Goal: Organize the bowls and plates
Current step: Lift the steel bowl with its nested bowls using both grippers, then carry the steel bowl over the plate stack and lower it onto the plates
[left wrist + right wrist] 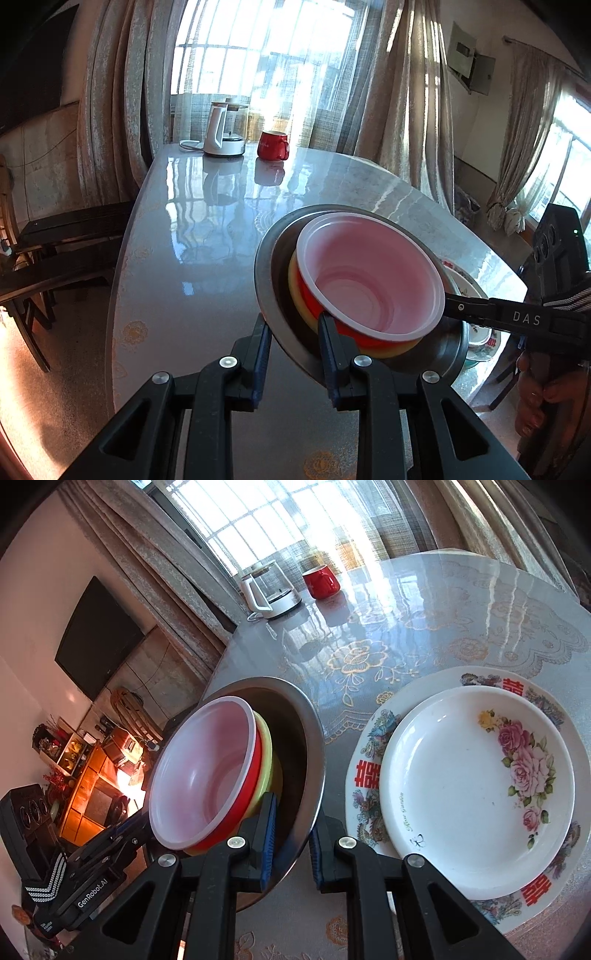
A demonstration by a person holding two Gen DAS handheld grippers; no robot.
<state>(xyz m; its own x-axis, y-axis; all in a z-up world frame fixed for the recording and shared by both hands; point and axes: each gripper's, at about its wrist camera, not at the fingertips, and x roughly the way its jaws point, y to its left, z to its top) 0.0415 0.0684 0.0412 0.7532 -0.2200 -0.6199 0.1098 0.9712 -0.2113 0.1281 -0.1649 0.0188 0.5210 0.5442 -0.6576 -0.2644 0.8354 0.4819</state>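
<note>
A steel bowl [269, 280] holds a yellow bowl [295, 291] and, inside that, a red bowl with a white inside [369, 273]. My left gripper [295, 325] is shut on the steel bowl's near rim, one finger outside and one inside. My right gripper [293, 834] is shut on the opposite rim of the steel bowl [310, 738], which stands tilted. The right gripper [452, 306] also shows reaching in from the right. A white rose plate [461, 786] lies on a larger patterned plate [369, 775] just right of the bowl.
A white kettle [221, 129] and a red mug [273, 144] stand at the table's far end. The glossy table [192, 236] has its edge at the left, with dark benches [55, 251] beyond. A person's hand [535, 398] holds the right gripper.
</note>
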